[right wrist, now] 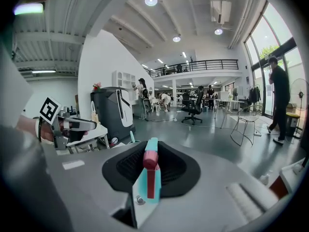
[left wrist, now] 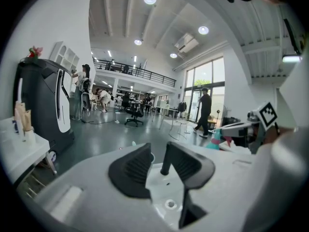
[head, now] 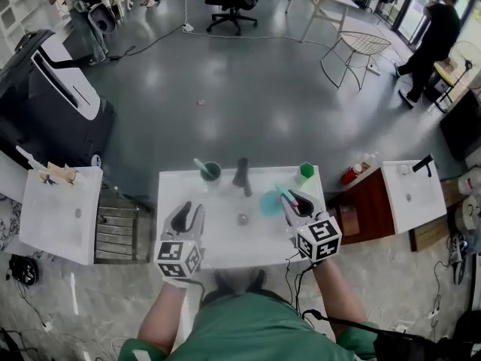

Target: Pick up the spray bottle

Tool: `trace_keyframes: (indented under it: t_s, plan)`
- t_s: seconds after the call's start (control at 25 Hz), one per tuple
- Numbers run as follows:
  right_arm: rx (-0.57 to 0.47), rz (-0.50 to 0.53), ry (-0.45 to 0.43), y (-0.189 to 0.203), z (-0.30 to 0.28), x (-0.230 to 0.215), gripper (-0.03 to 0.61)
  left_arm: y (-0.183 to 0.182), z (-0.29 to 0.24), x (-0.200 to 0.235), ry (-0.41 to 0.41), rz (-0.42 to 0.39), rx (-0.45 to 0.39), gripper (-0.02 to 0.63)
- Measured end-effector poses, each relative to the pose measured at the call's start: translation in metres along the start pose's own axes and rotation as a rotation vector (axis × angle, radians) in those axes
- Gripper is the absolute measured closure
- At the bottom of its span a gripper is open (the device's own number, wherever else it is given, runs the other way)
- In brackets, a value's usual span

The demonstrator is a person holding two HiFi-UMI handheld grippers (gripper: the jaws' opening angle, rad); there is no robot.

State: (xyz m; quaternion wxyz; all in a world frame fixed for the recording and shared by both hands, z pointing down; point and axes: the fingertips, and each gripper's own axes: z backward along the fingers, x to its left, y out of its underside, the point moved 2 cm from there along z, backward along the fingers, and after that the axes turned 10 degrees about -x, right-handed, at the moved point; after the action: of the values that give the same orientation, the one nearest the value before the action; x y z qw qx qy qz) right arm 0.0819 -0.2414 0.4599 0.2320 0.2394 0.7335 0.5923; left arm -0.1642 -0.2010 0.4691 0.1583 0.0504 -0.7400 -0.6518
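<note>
so the right claw (right wrist: 152, 153) is clamped on the teal plastic spray bottle with the pink trigger (right wrist: 150, 178), holding it over the white surface (head: 225, 239) at center right of the head view, probably gripped up top so the body hangs free, while the left claw (left wrist: 158, 164) sits partly open and empty, out of the way.

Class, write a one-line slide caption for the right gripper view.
The right claw grips the teal, red-trimmed spray bottle by its head, seen from just behind the jaws.

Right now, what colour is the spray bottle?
The spray bottle is teal with a red nozzle; the right gripper view shows it best.
</note>
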Motion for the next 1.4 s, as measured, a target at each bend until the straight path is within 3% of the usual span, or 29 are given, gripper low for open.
trace_keyframes:
  t_s: [0.76,1.4]
  plan:
    - [-0.050,0.045,-0.128,-0.057,0.021,0.039,0.514,-0.035,0.008,-0.010,0.011,-0.044,-0.071,0.491]
    - [-0.059,0.073,-0.161,-0.083,0.021,0.038,0.514,-0.046,0.000,-0.019,0.067,-0.091,-0.101,0.491]
